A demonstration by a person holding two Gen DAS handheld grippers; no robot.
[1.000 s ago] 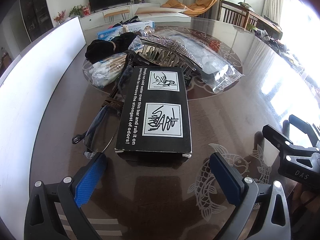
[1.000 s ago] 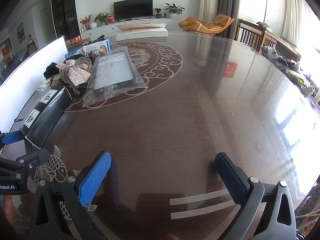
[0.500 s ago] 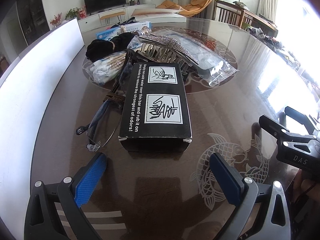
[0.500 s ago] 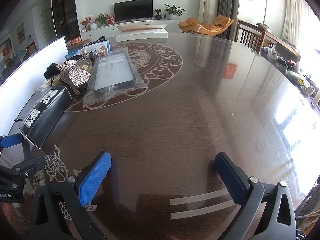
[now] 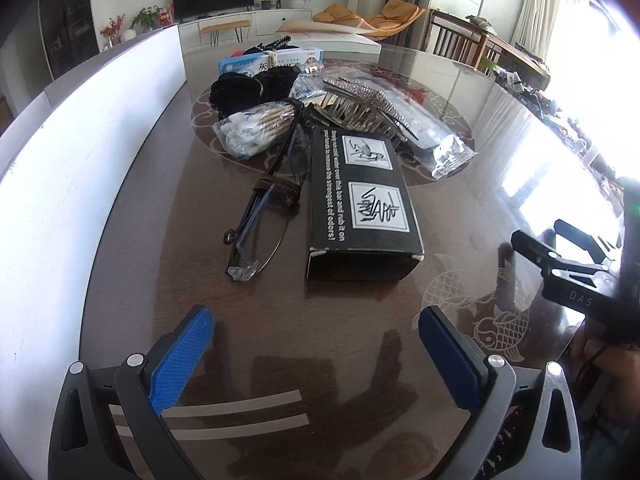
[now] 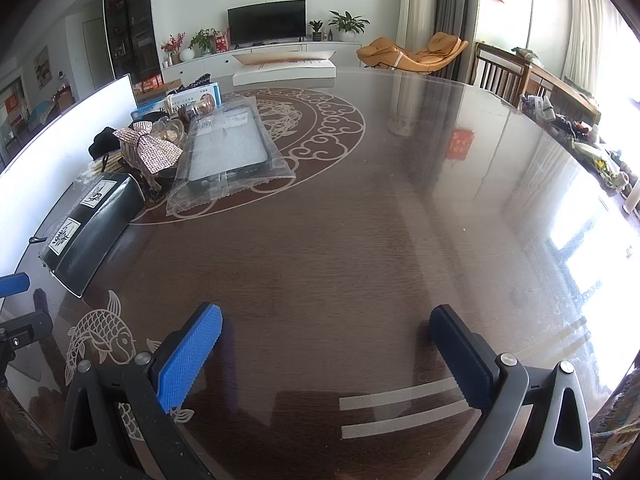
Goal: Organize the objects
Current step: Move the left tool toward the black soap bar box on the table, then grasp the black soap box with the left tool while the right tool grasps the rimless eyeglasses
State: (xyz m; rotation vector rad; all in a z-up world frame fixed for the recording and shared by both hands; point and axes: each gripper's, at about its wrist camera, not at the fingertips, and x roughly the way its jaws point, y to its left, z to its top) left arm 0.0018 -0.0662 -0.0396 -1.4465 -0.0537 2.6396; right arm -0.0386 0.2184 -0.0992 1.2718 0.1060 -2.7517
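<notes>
One black box (image 5: 362, 200), one pair of glasses (image 5: 260, 220)

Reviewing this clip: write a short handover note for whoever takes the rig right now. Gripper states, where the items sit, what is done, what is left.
Left gripper: open, empty, low over the table, aimed at the black box.
Right gripper: open, empty, over bare table away from the pile.
Items: all clustered together. Glasses lie just left of the box; cotton swabs, a rhinestone hair clip, black fabric, a blue-and-white carton and a bagged phone case sit behind it.
Done: nothing looks sorted yet.
Left: everything; the box or glasses look nearest.
</notes>
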